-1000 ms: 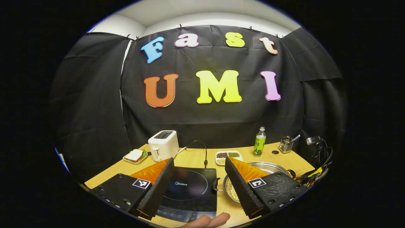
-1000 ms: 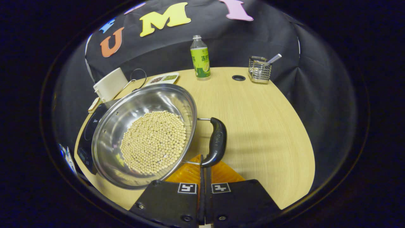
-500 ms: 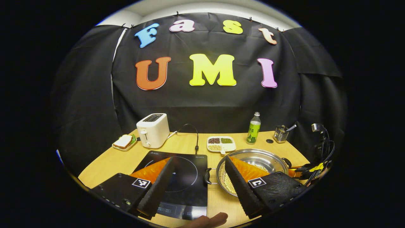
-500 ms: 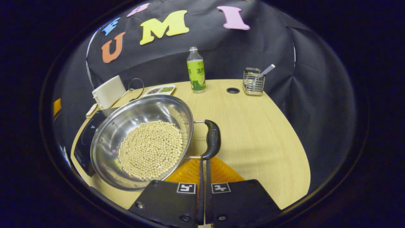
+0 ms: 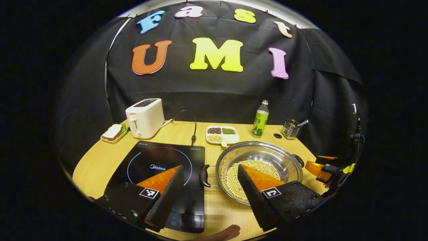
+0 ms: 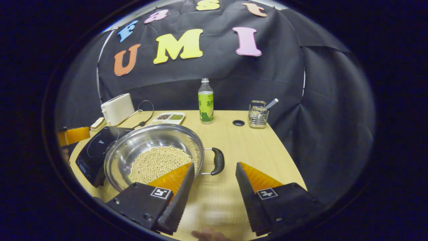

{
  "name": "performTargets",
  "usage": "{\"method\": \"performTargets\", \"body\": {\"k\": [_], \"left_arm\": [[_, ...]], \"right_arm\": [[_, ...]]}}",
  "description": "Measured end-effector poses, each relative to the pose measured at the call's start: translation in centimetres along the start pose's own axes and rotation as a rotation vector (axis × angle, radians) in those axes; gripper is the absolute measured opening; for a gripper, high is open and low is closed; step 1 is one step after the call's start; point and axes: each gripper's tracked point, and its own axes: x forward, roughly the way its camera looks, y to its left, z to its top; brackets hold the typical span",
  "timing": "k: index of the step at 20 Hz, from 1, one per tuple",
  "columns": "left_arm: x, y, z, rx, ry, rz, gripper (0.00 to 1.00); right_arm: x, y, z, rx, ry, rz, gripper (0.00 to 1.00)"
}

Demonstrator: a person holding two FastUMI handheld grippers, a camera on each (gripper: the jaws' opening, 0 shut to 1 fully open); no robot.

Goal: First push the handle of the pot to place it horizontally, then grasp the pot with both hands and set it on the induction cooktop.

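Steel and full of pale beans, the pot [image 5: 259, 167] sits flat on the desk [image 6: 254, 147], just to the right of the induction cooktop [image 5: 157, 164] and near touching its edge, so we judge only a short sideways carry is left. We read its long axis as the line through its two black loop handles: the left handle [image 5: 204, 175] points toward the cooktop and the right handle [image 6: 218, 161] points away from it, both lying level with the rim, which suggests the push step is done. We hold the left gripper [image 5: 210, 192] with its fingers spread wide and holding nothing, straddling the gap where the left handle sits, so a straight advance would bring that handle between them. We hold the right gripper [image 6: 214, 185] the same way, fingers parted and empty, lined up just short of the right handle and not touching it. That mirrored stance looks chosen so both handles can be pinched together and the beans kept level. A toaster [image 5: 144, 117], a bottle [image 6: 205, 102] and a divided dish [image 5: 222, 133] stand farther back, clear of the path.
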Motion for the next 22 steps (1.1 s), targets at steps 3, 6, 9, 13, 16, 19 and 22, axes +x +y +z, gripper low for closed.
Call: {"method": "performTargets", "body": {"k": [3,6,9,13,16,19,22], "left_arm": [[1.3,0.0,-0.7,-0.003,0.026,-0.001,0.95],[2.7,-0.2,-1.6,-0.001,0.054,-0.005,0.95],[4.4,-0.6,-2.5,-0.022,0.084,-0.015,0.96],[6.3,-1.0,-3.7,-0.032,0.130,-0.022,0.96],[7.2,-1.0,-4.4,-0.035,0.154,-0.022,0.96],[8.4,-0.8,-4.9,-0.034,0.165,-0.032,0.94],[9.2,-0.4,-5.3,-0.049,0.185,-0.032,0.90]], "right_arm": [[0.9,0.4,0.1,-0.006,0.005,0.000,0.88],[2.3,1.0,0.1,0.004,0.025,0.014,0.96],[3.8,1.2,-0.1,0.007,0.048,0.021,0.96],[5.6,1.3,-0.4,-0.015,0.067,0.022,0.96],[6.6,0.8,-0.6,-0.007,0.066,-0.004,0.96],[7.0,1.3,-0.8,0.016,0.069,0.016,0.96],[7.6,0.6,-1.0,0.032,0.077,-0.005,0.94]]}}
